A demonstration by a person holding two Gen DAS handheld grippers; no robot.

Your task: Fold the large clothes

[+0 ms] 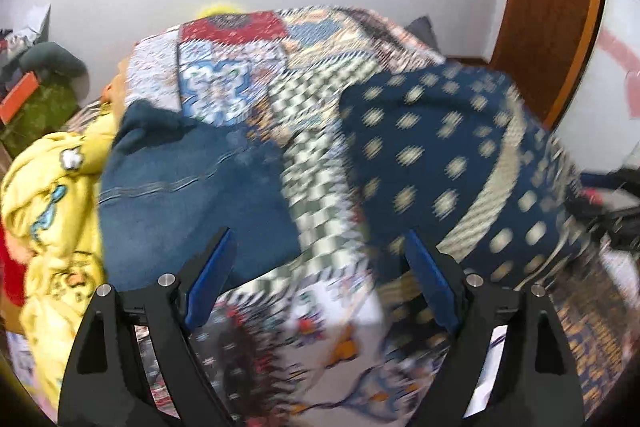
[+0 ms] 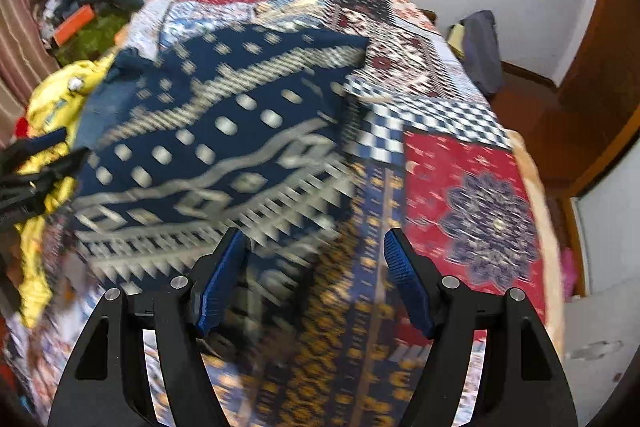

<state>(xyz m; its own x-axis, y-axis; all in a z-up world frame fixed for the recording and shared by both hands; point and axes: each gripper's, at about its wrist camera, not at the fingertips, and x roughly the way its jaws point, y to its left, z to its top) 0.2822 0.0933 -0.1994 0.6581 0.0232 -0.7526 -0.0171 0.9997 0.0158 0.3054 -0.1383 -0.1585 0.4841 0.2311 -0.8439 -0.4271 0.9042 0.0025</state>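
- Left gripper (image 1: 318,255): nearest the left wrist camera. Its blue-padded fingers (image 1: 212,277) stand wide apart with nothing between them; only the bed cover shows in the gap. Judgement: the spread suits taking a fresh hold on cloth.
- Right gripper (image 2: 316,253): nearest the right wrist camera. Its fingers (image 2: 408,281) are also parted and hold nothing. The near hem of the navy garment lies just beyond the left fingertip; blur prevents telling whether pad and cloth touch.
- Navy patterned garment (image 2: 224,131): the likely item being folded. It lies spread flat on the bed, toward the bed's left side and centre, its near edge close to the bed's front edge. Judgement: flat spreading keeps edges and corners exposed for pickup by both grippers.
- Patchwork bed cover (image 2: 472,163): the carrying surface. Its right half is bare of clothing, which leaves room to lay a fold over.
- Denim garment (image 1: 192,183): lies at the bed's left side, beside the navy garment and partly under it in the right wrist view. Judgement: parked aside, awaiting its turn or already handled; which cannot be told.
- Yellow printed garment (image 1: 52,195): heaped loosely at the bed's left edge, unfolded.
- Risk: the garments overlap at the left, so a grasp there may catch both layers.
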